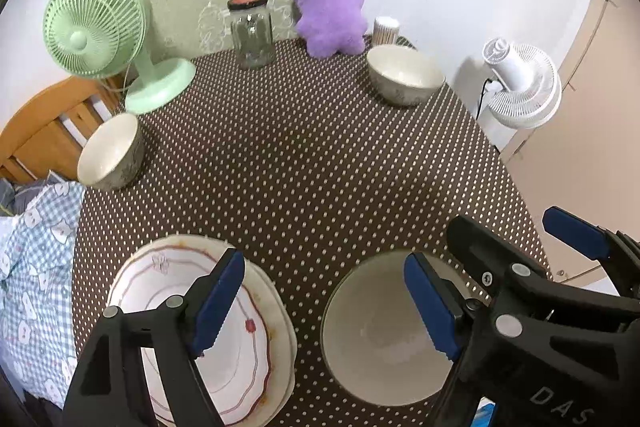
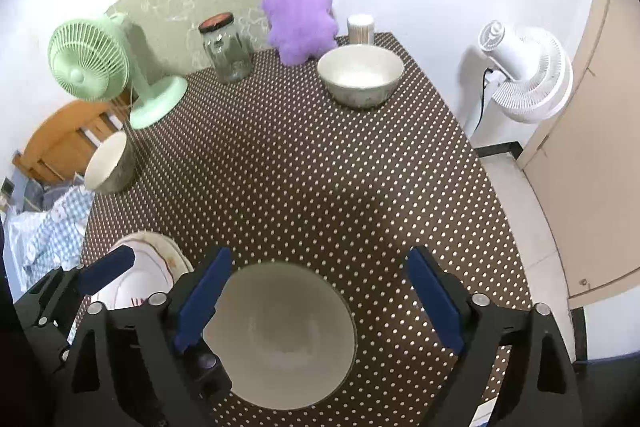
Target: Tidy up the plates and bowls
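A stack of white plates point(image 1: 256, 339) with a red-line pattern sits at the near left of the dotted table; it also shows in the right wrist view point(image 2: 156, 251). A pale bowl point(image 1: 380, 339) stands to its right, near the front edge, and shows in the right wrist view point(image 2: 284, 339). A second bowl point(image 1: 404, 75) point(image 2: 360, 75) stands far right. A third bowl point(image 1: 112, 151) point(image 2: 110, 163) rests at the left edge. My left gripper point(image 1: 324, 303) is open, above the gap between plates and near bowl. My right gripper point(image 2: 320, 303) is open above the near bowl.
A green fan point(image 1: 100, 27), a glass jar point(image 1: 252, 31), a purple plush toy point(image 1: 330, 7) and a white cup point(image 1: 386, 29) line the back of the table point(image 1: 300, 155). A white floor fan point(image 1: 520, 87) stands right. Checked cloth point(image 1: 36, 267) lies left.
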{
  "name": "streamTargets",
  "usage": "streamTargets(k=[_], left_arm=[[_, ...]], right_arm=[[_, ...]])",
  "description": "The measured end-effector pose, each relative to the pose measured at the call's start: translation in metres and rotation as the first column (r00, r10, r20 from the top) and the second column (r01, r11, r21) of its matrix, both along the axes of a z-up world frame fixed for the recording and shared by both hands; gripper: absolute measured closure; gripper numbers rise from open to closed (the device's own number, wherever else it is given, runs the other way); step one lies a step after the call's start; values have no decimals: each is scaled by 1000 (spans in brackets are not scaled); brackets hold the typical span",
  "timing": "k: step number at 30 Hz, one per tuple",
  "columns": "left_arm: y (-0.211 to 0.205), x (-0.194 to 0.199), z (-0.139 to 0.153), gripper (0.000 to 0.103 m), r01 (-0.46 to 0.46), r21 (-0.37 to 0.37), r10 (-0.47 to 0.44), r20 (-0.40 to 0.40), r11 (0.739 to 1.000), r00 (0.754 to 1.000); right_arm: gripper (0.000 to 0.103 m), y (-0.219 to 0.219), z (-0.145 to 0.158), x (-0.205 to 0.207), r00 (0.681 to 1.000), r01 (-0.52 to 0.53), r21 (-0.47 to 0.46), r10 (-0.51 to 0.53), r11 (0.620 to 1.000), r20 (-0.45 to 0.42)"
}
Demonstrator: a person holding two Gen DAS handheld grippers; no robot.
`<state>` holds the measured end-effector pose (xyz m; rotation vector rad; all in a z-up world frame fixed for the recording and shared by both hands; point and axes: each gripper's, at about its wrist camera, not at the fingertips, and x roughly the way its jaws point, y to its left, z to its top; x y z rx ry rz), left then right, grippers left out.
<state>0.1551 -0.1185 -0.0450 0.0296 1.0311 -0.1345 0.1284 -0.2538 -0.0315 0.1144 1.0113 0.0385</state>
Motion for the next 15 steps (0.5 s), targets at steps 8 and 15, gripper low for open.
streamTargets(k=[8, 15], left_arm=[[-17, 19, 11, 21, -31, 2, 31, 32, 1000, 999], [-41, 46, 17, 24, -92, 22, 91, 63, 995, 994]], right_arm=[[9, -18, 14, 22, 999, 4, -16, -3, 1000, 44], [9, -45, 16, 59, 997, -36, 2, 36, 999, 65]])
